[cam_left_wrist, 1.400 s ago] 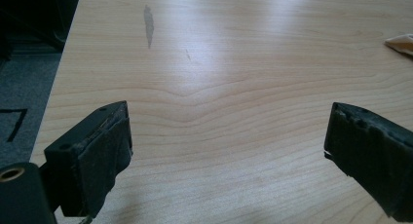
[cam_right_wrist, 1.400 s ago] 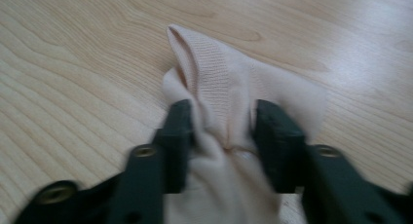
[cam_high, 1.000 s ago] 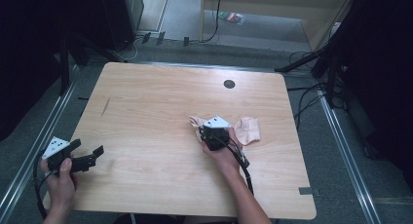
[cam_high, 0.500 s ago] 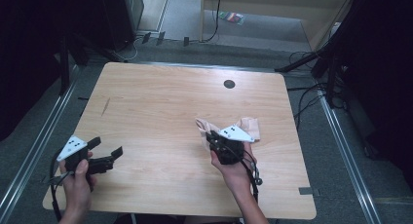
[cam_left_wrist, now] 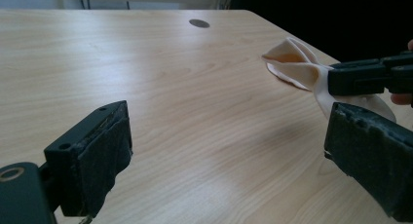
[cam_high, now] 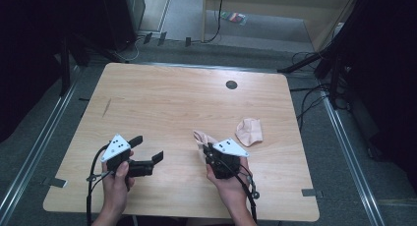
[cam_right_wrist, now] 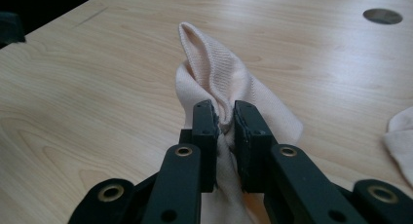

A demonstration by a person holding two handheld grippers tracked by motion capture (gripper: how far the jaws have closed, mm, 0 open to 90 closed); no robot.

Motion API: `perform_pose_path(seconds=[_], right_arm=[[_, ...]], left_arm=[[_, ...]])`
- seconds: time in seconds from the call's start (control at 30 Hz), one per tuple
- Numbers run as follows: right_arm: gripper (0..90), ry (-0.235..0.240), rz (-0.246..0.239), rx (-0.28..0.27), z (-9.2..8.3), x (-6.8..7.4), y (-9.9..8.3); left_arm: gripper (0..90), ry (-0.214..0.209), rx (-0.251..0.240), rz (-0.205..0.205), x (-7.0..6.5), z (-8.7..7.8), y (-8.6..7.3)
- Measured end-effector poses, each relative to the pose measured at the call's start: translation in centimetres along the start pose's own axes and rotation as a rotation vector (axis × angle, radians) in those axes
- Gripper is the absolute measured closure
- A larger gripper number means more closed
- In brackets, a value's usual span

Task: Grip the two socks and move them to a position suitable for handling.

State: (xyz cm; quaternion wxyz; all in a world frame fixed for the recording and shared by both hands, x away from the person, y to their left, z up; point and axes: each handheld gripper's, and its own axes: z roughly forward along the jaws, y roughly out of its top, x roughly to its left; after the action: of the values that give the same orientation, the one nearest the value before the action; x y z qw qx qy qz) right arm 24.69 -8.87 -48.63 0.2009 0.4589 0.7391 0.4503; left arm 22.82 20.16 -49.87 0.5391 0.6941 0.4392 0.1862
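A pale pink knitted sock (cam_right_wrist: 214, 73) stands bunched up from the wooden table (cam_high: 177, 103), pinched at its fold by my right gripper (cam_right_wrist: 224, 122), which is shut on it. From above, that gripper (cam_high: 210, 150) sits near the table's front, right of centre, with the sock (cam_high: 200, 136) poking out to its upper left. A second pink sock (cam_high: 249, 131) lies flat just beyond, apart from the first; its edge (cam_right_wrist: 402, 136) shows at the right. My left gripper (cam_high: 147, 148) hovers open and empty at the front left, facing the held sock (cam_left_wrist: 319, 80).
A dark round grommet hole (cam_high: 231, 84) sits in the table's far middle. Cables and dark stands surround the table on the floor. Bare wood (cam_left_wrist: 195, 112) stretches between the two grippers.
My left gripper has moved right, in over the table. My right gripper has drawn back toward the front edge with the sock, leaving the second sock behind.
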Motion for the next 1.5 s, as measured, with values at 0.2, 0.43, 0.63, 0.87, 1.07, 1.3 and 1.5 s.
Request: perform_pose_path(seconds=[0.2,0.43,0.63,0.87,1.07,1.3,1.5], right_arm=[[80.4,0.008,-0.007,0.034,0.8,0.5,-1.1],[80.5,-0.015,-0.013,0.087,1.9,1.2,-2.6],[76.0,-0.039,0.009,0.097,2.8,2.5,-3.2],[49.8,0.065,0.149,0.046,2.0,-0.7,-1.4],[63.8,0.140,0.031,0.049,1.7,-1.3,-1.6],[65.7,0.219,-0.096,0.158,4.5,0.7,-2.4],[58.9,0.235,-0.109,0.201,6.0,1.3,-2.9]], left_arm=[[3.7,-0.035,0.045,0.020,-0.1,0.6,-1.7],[3.7,-0.045,0.080,0.039,-0.2,1.1,-2.5],[3.7,-0.053,0.100,0.058,-0.6,1.5,-2.7],[3.8,-0.036,0.130,0.054,-0.7,1.8,-2.9],[22.2,-0.068,0.224,0.061,-3.2,3.3,-3.6],[40.8,-0.154,0.326,0.077,-5.0,4.6,-4.8],[51.5,-0.094,0.374,0.127,-5.4,4.9,-5.0]])
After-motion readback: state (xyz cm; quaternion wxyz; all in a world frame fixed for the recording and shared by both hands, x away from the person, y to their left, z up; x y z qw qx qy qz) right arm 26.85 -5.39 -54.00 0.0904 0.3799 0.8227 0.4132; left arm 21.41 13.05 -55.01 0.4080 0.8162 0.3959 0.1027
